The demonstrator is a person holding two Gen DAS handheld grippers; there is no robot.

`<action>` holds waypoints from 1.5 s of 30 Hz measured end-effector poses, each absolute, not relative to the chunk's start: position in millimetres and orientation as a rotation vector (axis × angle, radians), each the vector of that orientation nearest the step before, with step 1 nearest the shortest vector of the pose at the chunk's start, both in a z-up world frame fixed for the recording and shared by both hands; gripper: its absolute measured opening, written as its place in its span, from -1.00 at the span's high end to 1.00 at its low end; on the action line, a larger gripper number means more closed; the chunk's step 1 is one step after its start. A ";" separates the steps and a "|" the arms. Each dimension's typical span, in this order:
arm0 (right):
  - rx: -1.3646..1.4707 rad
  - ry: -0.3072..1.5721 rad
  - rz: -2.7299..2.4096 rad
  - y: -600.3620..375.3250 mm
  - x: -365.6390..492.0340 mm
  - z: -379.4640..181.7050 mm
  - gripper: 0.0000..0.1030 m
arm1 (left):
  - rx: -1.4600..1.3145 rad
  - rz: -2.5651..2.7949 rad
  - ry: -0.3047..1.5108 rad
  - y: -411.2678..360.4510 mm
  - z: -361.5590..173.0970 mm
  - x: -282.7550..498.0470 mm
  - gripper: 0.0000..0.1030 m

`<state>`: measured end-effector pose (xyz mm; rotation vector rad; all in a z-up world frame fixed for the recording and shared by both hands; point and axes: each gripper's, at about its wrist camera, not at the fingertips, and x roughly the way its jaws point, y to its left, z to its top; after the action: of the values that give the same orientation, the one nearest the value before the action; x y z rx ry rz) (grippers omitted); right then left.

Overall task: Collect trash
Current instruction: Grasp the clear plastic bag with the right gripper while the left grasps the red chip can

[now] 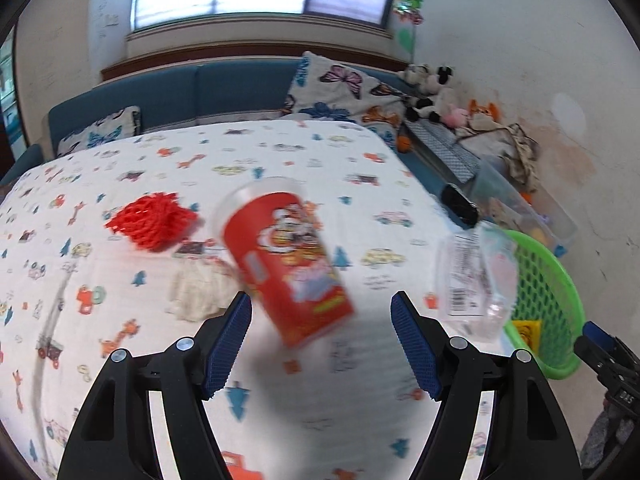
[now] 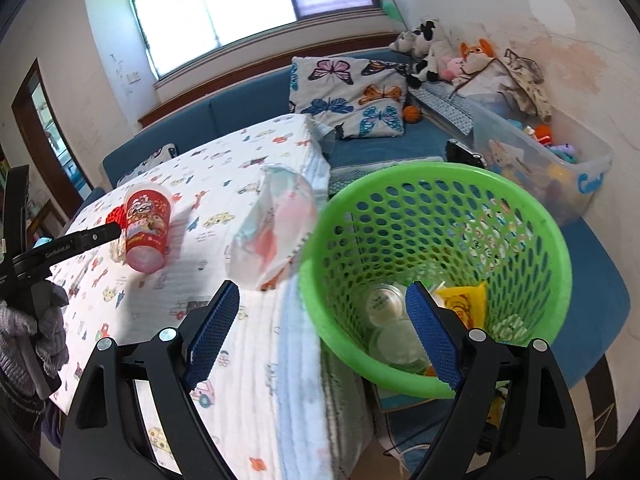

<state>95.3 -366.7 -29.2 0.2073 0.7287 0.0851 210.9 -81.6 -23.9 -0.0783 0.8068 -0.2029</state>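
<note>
Jaws on both grippers are standing wide apart, nothing between the pads.

Left wrist view: left gripper (image 1: 320, 344) is hanging over the printed tablecloth (image 1: 120, 288), lined up on a red printed cup (image 1: 286, 264) that is tilting and motion-blurred just ahead of the fingertips. Whether the cup is resting on the cloth or clear of it, I cannot tell. Beyond it on the left, a red mesh net (image 1: 152, 220) and a crumpled white tissue (image 1: 200, 292) are lying on the cloth. A clear plastic bag (image 1: 476, 280) is sitting at the right edge of the table, close against the green basket (image 1: 548, 304).

Judgement: the step in hand is taking the cup. Done well, that means letting it settle, straddling its mid-body square to the axis, and closing gently, since a thin cup will likely crush or squirt out.

Right wrist view: right gripper (image 2: 324, 336) is hovering over the near table edge and the basket rim (image 2: 400, 376). This view is showing what the other cannot: the basket's inside, already holding clear lids (image 2: 386, 304) and a yellow wrapper (image 2: 460, 300). It is also showing the cup (image 2: 146, 228) on its side, base towards this camera, with the left gripper's finger (image 2: 96, 236) at its left flank. The bag (image 2: 276, 228) is lying between cup and basket, near the rim.
</note>
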 end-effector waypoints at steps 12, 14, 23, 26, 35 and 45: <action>0.191 0.749 0.117 -348.8 113.9 -33.5 -0.65 | -0.132 -0.193 0.850 -68.2 -31.7 248.9 -0.30; 0.191 0.752 0.122 -348.0 117.7 -33.7 -0.65 | -0.147 -0.189 0.861 -68.8 -32.9 256.4 -0.30; 0.181 0.761 0.145 -340.2 138.3 -35.4 -0.65 | -0.180 -0.113 0.915 -68.7 -43.0 289.3 -0.35; 0.177 0.767 0.151 -336.8 146.2 -38.5 -0.65 | -0.181 -0.101 0.935 -70.0 -49.2 296.7 -0.37; 0.164 0.783 0.182 -318.5 164.7 -44.6 -0.64 | -0.166 -0.126 0.940 -73.5 -56.3 302.9 -0.44; 0.137 0.813 0.233 -292.7 176.2 -51.8 -0.25 | -0.175 -0.169 0.937 -72.6 -55.0 303.7 -0.45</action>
<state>176.2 -292.7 -51.8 0.1368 0.8129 0.2327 303.7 -72.6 -55.0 -0.1749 0.9366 -0.1694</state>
